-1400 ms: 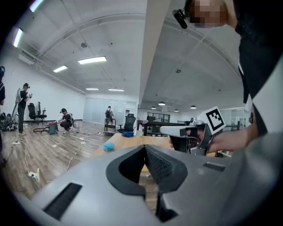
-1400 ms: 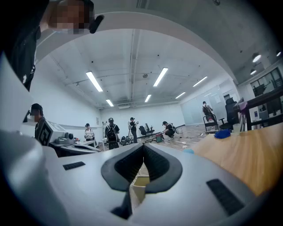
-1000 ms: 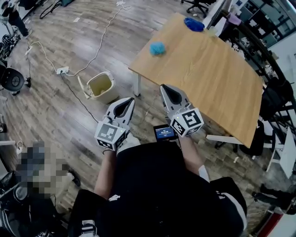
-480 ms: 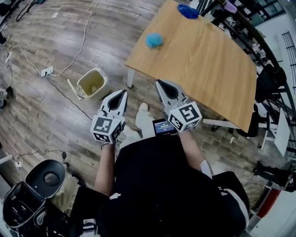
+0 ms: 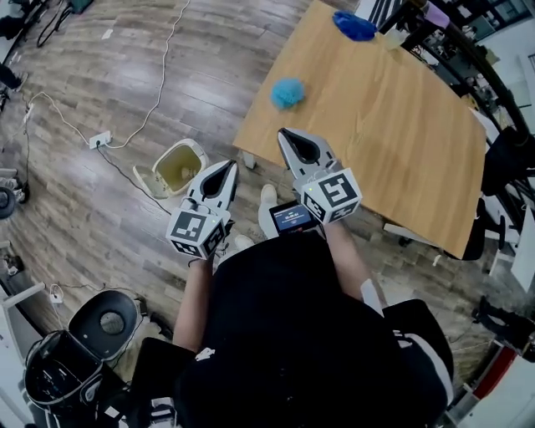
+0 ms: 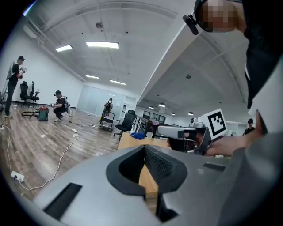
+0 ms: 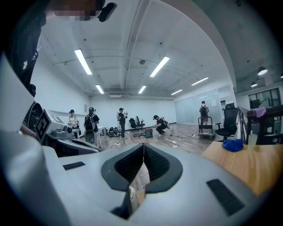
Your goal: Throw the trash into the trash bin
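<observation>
- The light-blue ball [image 5: 287, 92] is the trash nearest you. It lies on the table [image 5: 393, 134] close to its left edge, just ahead of the right tongs [image 5: 287, 135], with nothing touching it.
- It looks fluffy or crumpled, so I judge it light, soft and easy to squash, neither fragile nor slick. Take it through the middle with a deep bite, because a shallow pinch on loose fuzz may let it slip out.
- A 2nd, darker blue heap [image 5: 354, 25] sits at the table's far end. It looks limp, and you cannot tell from here whether it counts as trash.
- Both tongs are pressed together and pinch nothing. The left tongs [image 5: 227, 170] hang over the floor beside the trash bin [image 5: 163, 159]. You would need to spread 1 pair before any grasp.
- The table is smooth, bare wood, so a ball this light could skid or roll if you nudge it.
- The trash bin stands on the floor left of the table's corner with its mouth open, well apart from the ball.
- The plank floor carries a white cable and a power strip [image 5: 100, 139] beyond the bin. Office chairs stand along the table's far side, and people work in the distance.
</observation>
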The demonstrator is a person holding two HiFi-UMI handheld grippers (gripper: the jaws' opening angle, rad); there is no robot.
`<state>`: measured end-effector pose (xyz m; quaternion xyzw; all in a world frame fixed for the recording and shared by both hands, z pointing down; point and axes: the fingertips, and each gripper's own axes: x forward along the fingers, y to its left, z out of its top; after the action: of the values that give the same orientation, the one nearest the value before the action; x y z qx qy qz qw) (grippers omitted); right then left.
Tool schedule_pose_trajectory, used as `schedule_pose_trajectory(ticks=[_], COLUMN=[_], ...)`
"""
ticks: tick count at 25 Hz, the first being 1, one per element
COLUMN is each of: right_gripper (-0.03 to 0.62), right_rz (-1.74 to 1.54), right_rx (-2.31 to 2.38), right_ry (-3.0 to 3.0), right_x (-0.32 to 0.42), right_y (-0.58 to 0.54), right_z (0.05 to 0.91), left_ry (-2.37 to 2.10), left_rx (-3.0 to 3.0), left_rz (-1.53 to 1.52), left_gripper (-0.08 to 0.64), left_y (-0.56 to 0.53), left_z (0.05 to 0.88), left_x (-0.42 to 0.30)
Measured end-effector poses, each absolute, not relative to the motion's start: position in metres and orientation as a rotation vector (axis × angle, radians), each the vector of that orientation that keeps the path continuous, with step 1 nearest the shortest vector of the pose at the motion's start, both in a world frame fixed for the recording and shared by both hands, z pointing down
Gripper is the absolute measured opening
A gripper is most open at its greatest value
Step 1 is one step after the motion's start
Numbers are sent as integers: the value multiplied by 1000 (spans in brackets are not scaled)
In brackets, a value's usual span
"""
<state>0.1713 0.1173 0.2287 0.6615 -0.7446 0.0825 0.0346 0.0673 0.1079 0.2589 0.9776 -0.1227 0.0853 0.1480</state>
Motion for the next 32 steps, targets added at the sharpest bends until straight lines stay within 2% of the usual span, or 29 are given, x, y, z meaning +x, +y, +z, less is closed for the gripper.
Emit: schedule_pose_trajectory(ticks=[7,14,19,20,22,23,26,30,32], right_gripper=[-2,-2,2,14,138,162,197,295,299], right_rz=[425,588,576,567,570,582,568,535,564], right_rx=[1947,1950,1981,1973,1940,1922,1878,1843,1821], right_ry=[-2427,-2390,-2228,-2185,-2116,-2084,-1962,-1788,-1761], right_x=[236,237,247,250,258,264,282,310,313], right_y=[80,70,55,56,52,46,22,-5,-10], right_z=[261,303,340,351,376,389,427,473,490], left_ry=[-403,-531,-518,-509,-498,-504,-524,-502,-508], left_rx=[2823,2717,2662,2652,2625,2604,2537,2503,2499], left_rz=[280,415,485,491,514,527,530,521,514], left_gripper=[6,6,8,6,6,6,6,6,8], left_y=[69,63,49,50,52,52,50,46,43], left_z=[252,283,312,318,331,339,362,380,384], left_x=[145,119,118,119,122,121,117,124,125])
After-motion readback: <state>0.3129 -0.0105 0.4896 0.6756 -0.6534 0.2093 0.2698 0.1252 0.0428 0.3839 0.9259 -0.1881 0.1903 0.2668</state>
